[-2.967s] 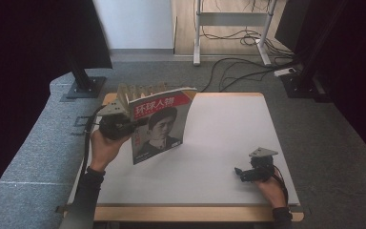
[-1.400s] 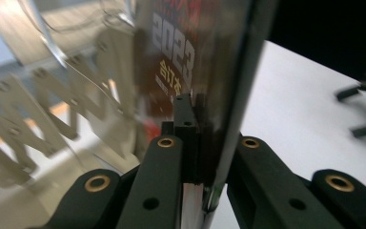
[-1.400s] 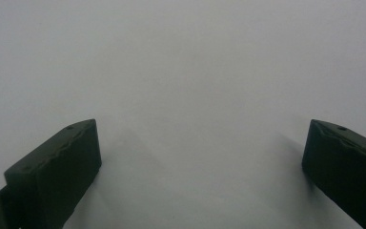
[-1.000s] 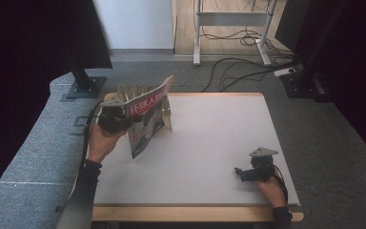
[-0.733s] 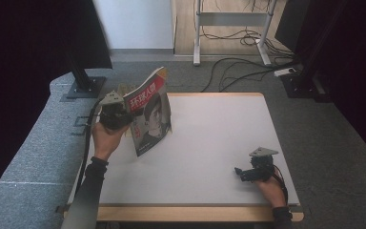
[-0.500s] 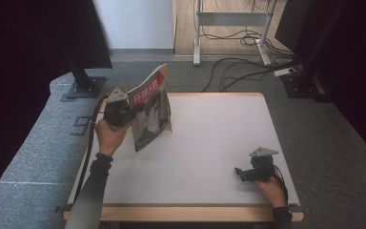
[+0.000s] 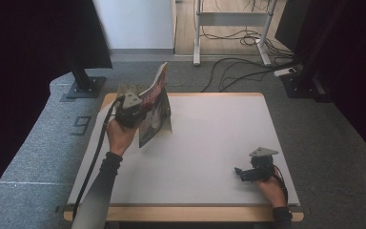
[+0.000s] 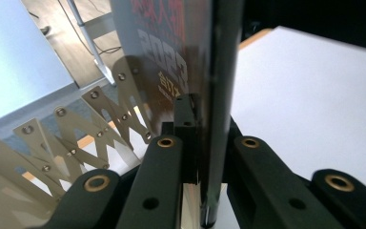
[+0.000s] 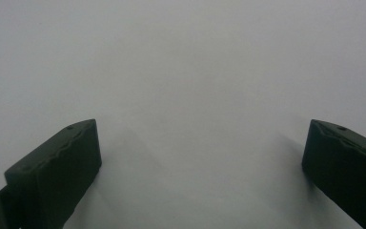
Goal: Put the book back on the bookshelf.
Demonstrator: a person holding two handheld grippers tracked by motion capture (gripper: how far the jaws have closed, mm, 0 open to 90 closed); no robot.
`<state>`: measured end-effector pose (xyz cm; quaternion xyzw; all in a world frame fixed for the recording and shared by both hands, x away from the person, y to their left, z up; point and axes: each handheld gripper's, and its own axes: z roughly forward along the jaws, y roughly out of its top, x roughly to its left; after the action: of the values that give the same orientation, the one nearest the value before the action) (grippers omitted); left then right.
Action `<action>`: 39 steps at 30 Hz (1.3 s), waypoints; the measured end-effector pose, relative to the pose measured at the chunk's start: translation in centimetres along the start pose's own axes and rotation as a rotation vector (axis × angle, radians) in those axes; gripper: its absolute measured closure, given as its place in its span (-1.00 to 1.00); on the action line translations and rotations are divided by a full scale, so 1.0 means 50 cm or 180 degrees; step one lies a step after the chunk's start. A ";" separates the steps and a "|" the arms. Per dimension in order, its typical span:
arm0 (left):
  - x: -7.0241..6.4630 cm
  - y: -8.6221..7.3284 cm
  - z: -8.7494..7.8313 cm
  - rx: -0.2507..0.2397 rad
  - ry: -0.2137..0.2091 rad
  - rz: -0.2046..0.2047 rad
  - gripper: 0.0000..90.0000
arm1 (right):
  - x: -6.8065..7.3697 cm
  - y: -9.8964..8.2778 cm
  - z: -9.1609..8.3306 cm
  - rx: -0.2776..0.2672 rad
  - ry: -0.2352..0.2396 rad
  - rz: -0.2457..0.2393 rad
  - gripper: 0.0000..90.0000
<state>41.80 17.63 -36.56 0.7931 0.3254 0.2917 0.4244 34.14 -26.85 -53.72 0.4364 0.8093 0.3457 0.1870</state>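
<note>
Over white table [image 7: 209, 143], magazine [image 7: 155, 107] stands pinched between left gripper [image 8: 198, 157] jaws.

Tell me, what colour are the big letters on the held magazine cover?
Red, clearest in the left gripper view on the magazine.

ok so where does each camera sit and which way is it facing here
High view: fixed above the person's side, looking forward and down on the white-topped wooden table; both forearms enter from below, the left gripper clamping a glossy red-titled magazine, the right gripper resting low.
Left gripper view: rides that gripper, looking along its shut jaws up the magazine's edge.
Right gripper view: rides that gripper, facing the bare white tabletop between open jaws.
Shared: high and left gripper views both show the magazine and tabletop.
</note>
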 end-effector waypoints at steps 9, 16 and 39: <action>-0.004 -0.003 0.020 0.0011 -0.0335 -0.0135 0.63 | 0.000 0.000 0.000 -0.0004 0.0001 -0.0003 -1.00; -0.019 -0.006 0.016 0.0101 -0.0538 -0.0108 0.31 | 0.000 0.000 0.000 -0.0001 0.0000 0.0000 -1.00; -0.028 -0.036 0.028 0.0045 -0.0480 -0.0223 0.25 | 0.001 0.000 0.000 -0.0005 -0.0004 0.0005 -1.00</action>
<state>41.50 16.67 -39.01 0.8039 0.3220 0.2138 0.4521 34.11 -26.84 -53.73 0.4371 0.8086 0.3463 0.1876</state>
